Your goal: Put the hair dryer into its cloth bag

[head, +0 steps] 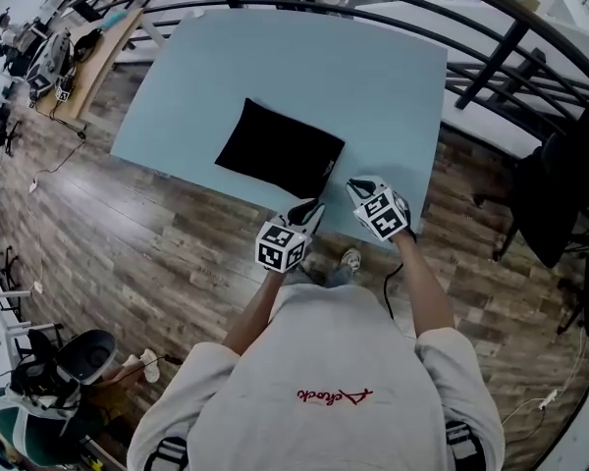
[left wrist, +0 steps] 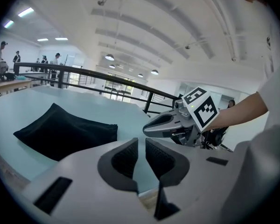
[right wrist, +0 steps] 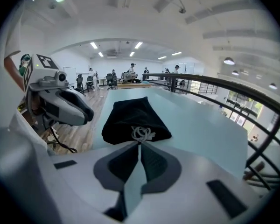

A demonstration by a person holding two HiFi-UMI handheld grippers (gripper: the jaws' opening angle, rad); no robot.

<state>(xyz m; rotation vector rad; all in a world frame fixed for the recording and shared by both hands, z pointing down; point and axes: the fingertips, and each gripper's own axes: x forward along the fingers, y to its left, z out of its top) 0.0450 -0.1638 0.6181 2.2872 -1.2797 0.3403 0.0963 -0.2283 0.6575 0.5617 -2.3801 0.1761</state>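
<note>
**Two tongs empty, just short of the bag**

Both hang near the black cloth bag and touch nothing. My left gripper has its jaws a narrow slit apart, with only tabletop showing through. My right gripper has its jaws closed on nothing. The bag lies on the pale blue table, its white drawstring bunched at the end facing my right gripper
</note>
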